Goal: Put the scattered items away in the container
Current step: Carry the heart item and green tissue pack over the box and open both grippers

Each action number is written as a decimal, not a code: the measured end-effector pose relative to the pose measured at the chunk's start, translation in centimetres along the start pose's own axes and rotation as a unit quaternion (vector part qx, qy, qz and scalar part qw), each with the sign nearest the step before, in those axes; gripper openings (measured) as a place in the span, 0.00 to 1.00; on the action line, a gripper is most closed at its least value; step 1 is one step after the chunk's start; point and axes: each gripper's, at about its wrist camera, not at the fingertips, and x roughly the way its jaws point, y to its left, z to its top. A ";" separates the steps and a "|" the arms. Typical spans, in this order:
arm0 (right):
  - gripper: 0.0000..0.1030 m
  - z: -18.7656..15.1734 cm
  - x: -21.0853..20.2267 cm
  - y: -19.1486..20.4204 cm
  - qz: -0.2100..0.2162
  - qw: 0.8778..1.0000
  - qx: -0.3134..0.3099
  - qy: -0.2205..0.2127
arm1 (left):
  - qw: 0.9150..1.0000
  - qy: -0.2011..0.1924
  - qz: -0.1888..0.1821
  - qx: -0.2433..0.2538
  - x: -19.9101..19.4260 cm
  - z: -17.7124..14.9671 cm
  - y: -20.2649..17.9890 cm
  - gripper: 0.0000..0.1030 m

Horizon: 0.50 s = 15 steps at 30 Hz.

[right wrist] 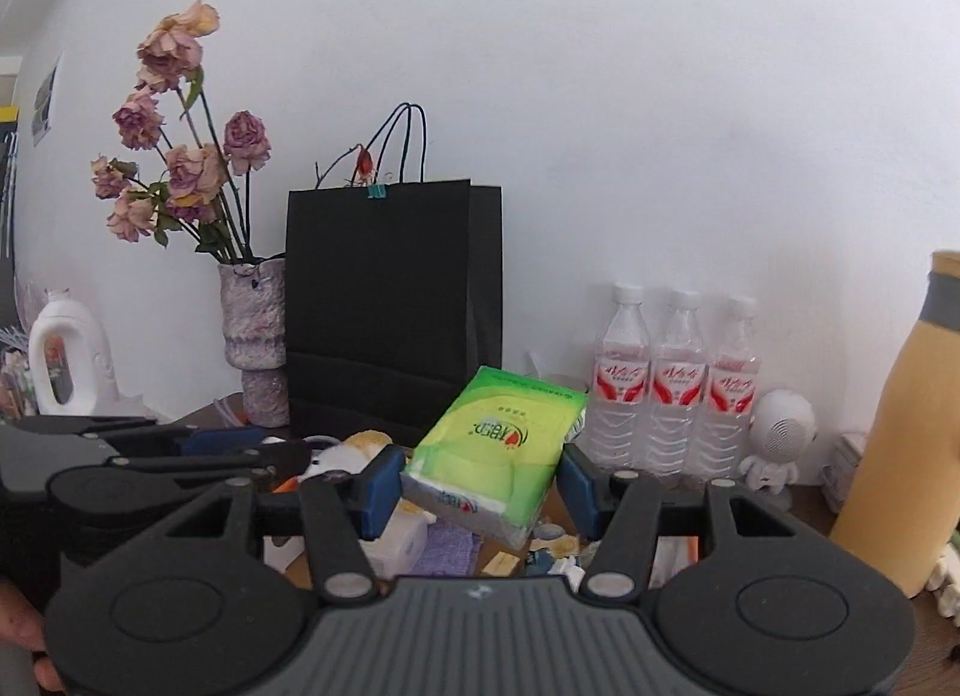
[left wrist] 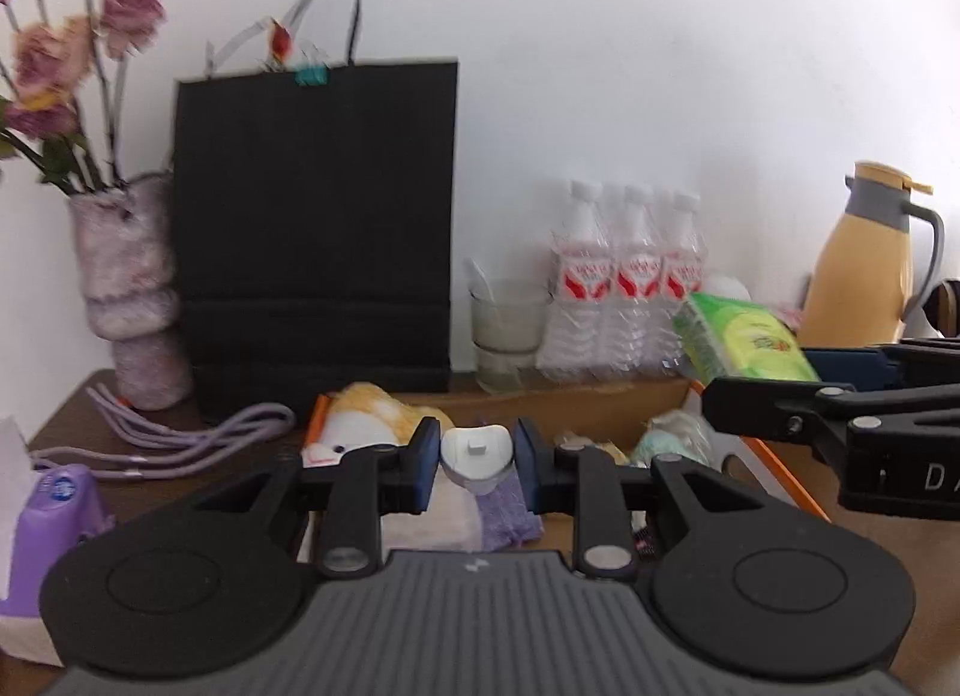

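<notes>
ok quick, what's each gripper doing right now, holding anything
left gripper: closed on a small white object.
right gripper: closed on a green tissue pack.

light: bright, even, soft daylight on the plain white wall [right wrist: 660,96] | shadows: faint, beside the tall black paper bag [left wrist: 315,216] | blur: left wrist view smeared, dried pink roses [left wrist: 129,9] left of the bag worst | right wrist view sharper | edges: fisheye bending, dark corners
</notes>
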 end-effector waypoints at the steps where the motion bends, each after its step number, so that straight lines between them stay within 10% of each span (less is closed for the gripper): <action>1: 0.53 1.0 1.7 -0.9 0.021 0.998 0.021 0.052 | 0.998 0.059 -0.021 0.005 1.9 1.0 0.2 0.27; 5: 0.53 3.5 9.1 -4.6 0.088 0.964 0.116 0.224 | 0.963 0.269 -0.018 0.012 9.0 2.4 1.0 0.27; 15: 0.53 -0.9 19.8 -1.9 0.056 0.924 0.057 0.375 | 0.933 0.359 -0.006 0.009 14.6 -0.6 2.6 0.38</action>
